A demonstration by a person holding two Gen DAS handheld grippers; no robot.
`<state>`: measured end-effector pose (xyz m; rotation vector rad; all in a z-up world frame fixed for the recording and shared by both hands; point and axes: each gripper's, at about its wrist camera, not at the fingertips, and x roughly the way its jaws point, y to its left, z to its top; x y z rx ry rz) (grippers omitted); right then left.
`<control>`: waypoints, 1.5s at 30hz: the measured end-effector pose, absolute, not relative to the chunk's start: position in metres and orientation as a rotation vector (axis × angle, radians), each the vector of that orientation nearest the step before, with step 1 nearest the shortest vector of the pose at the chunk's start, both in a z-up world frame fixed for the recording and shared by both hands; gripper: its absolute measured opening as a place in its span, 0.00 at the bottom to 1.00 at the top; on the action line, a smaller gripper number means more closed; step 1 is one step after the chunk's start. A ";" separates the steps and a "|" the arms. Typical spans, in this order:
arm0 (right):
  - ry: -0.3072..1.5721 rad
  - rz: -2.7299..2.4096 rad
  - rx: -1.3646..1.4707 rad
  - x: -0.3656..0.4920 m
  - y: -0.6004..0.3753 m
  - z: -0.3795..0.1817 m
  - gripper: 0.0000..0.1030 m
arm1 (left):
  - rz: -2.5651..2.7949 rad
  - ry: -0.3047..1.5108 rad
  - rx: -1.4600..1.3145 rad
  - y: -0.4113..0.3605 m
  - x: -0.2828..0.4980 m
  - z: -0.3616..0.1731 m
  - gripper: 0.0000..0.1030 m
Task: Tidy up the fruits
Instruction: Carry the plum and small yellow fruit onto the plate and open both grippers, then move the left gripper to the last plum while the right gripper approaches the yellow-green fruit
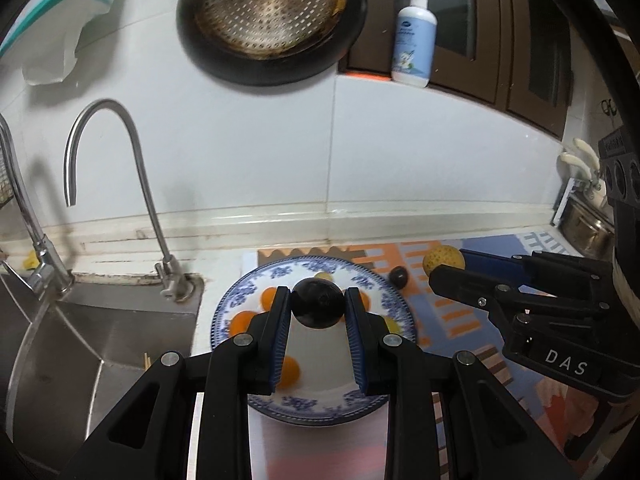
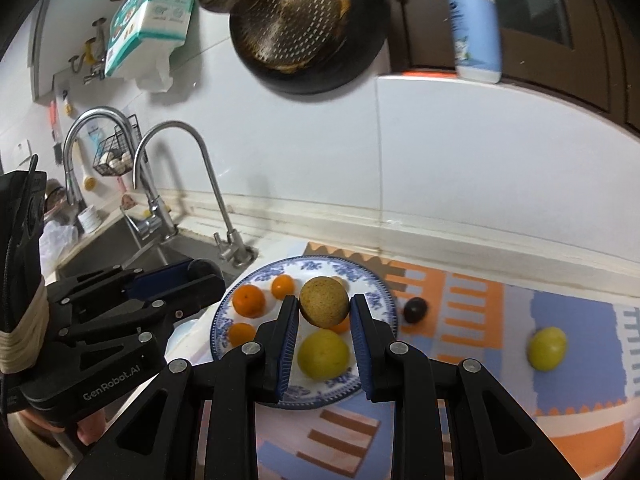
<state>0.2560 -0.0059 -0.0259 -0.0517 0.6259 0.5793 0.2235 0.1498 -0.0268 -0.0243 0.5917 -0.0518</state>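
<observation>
holding a dark round fruit (image 1: 318, 306) in its fingers (image 1: 280, 320), the left gripper (image 1: 318, 304) hangs over the blue and white plate (image 1: 320, 410). the fingers are pressed on both sides of the fruit. the right gripper (image 2: 325, 307) is over the same plate (image 2: 360, 274) and holds a brown speckled round fruit (image 2: 324, 301), with its fingers (image 2: 290, 332) tight on each side.

on the plate lie three small oranges (image 2: 249, 300) on the side near the sink (image 1: 100, 344), and a yellow fruit (image 2: 324, 354) near the front edge of the plate. one more orange fruit (image 2: 342, 326) peeks out behind the brown one.

the plate sits on the bench, partly on a mat (image 2: 460, 308) with orange and blue shapes. on the mat, just beside the plate, lies a small dark fruit (image 2: 415, 309). further from the plate, on the side away from the sink, lies another yellow fruit (image 2: 547, 349).

a bent tap (image 1: 120, 184) stands between the plate and the sink. high on the wall above the plate hangs a round black pan (image 1: 272, 16), and a white pump bottle (image 1: 414, 36) stands on a ledge beside it.
</observation>
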 end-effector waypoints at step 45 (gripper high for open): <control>0.688 0.574 -0.077 0.273 0.006 -0.048 0.46 | -0.010 0.651 -0.038 0.158 0.230 -0.037 0.58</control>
